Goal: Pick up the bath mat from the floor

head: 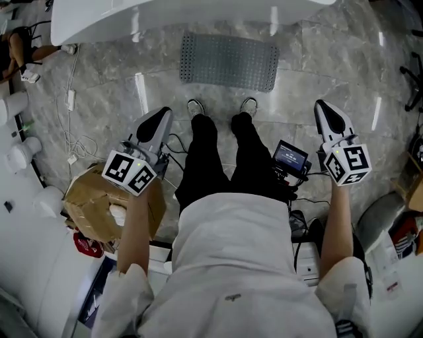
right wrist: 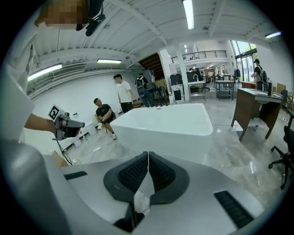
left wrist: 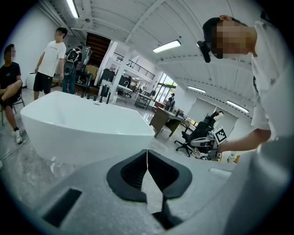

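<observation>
At the lower left of the head view a brown cardboard box (head: 92, 198) sits on the grey marble floor (head: 330, 72), with a white cable (head: 71, 129) trailing above it. The left gripper (head: 160, 119) hangs at left centre, clear of the floor. In the left gripper view its dark pads (left wrist: 133, 172) meet in 1 line with nothing between them. The bath mat (head: 229, 61) – grey and perforated – lies flat at upper centre, just below the rim of the white bathtub (head: 165, 16). It is ahead of the person's 2 shoes (head: 195, 105) and well apart from both grippers. A small black screen unit (head: 289, 157) sits right of the person's legs. The right gripper (head: 328, 112) is held at right centre, jaws likewise pressed together and empty.
</observation>
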A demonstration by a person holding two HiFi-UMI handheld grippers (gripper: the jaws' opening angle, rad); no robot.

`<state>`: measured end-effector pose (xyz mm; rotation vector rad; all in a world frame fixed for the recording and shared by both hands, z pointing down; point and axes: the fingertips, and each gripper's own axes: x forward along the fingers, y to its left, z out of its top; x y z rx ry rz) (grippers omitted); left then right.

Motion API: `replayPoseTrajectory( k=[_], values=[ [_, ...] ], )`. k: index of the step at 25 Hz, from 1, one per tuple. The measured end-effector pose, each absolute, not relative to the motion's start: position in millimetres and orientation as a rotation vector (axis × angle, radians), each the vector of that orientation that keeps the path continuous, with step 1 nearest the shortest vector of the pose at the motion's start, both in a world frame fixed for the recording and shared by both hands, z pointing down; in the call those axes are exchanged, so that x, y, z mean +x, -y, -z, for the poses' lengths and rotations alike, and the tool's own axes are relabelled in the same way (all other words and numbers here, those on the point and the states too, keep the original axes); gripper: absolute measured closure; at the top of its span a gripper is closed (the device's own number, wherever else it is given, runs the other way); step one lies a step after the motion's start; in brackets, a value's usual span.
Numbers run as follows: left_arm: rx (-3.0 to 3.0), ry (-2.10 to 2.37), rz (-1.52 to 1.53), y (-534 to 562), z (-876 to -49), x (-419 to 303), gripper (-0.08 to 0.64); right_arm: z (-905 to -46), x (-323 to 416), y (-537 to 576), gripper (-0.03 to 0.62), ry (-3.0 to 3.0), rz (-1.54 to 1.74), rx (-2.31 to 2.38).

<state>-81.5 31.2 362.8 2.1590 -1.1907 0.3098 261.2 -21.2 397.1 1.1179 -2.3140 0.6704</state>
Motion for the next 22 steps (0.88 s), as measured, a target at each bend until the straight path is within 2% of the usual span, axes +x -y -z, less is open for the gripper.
replayPoseTrajectory(
  k=[10,22],
  values=[
    [2.172,1.076,-0.360,-5,-418,-95,0.546,-452,276,11,0.582,2.224,-0.718,1.146],
    [2.009,0.933,-0.339,22,-554,-113,0.546,-580,242,23,0.581,2.104,-0.911,1.142]
  ],
)
